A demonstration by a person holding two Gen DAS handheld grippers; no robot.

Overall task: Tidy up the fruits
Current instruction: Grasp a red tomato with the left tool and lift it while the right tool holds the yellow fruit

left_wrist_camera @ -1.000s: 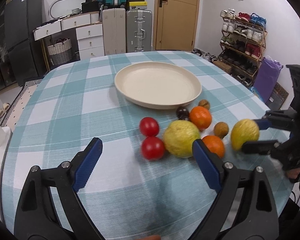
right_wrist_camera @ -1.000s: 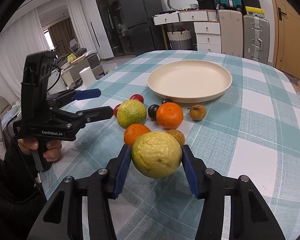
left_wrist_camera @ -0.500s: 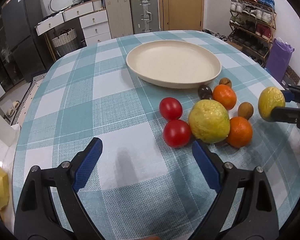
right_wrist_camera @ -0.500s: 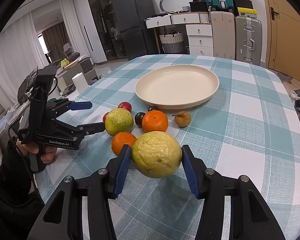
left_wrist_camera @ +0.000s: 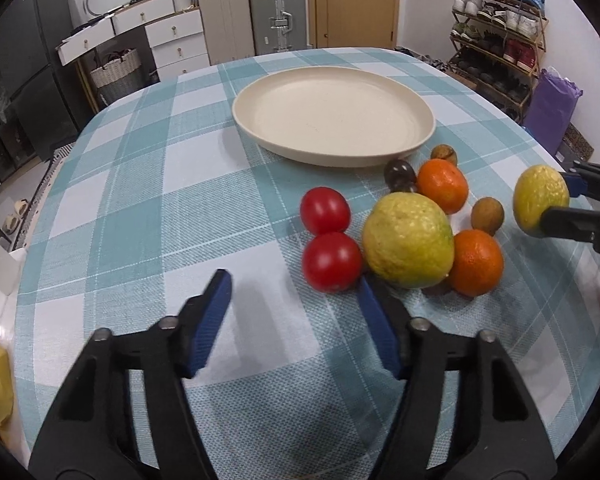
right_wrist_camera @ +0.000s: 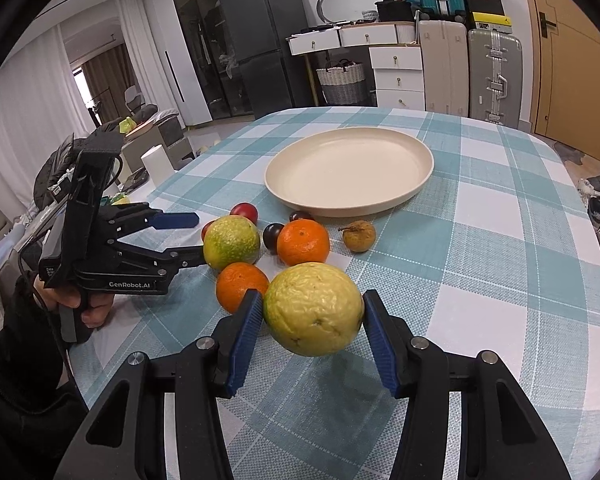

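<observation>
Right gripper (right_wrist_camera: 310, 334) is clamping a yellow-green guava (right_wrist_camera: 313, 309) between both blue pads, holding it up off the checked tablecloth (right_wrist_camera: 500, 280), near side of the fruit pile. Left gripper (left_wrist_camera: 294, 312) is gripping nothing: its jaws have just been closing, nothing between them, tips sitting just short of the near tomato (left_wrist_camera: 332, 262). Second guava (left_wrist_camera: 408, 246) is lying on the cloth with 2 tomatoes on one side, 2 oranges (left_wrist_camera: 475, 262), 1 dark plum (left_wrist_camera: 399, 174) and 2 small brown fruits (left_wrist_camera: 487, 215) around it. Cream plate (left_wrist_camera: 420, 136) is sitting just beyond the pile.
</observation>
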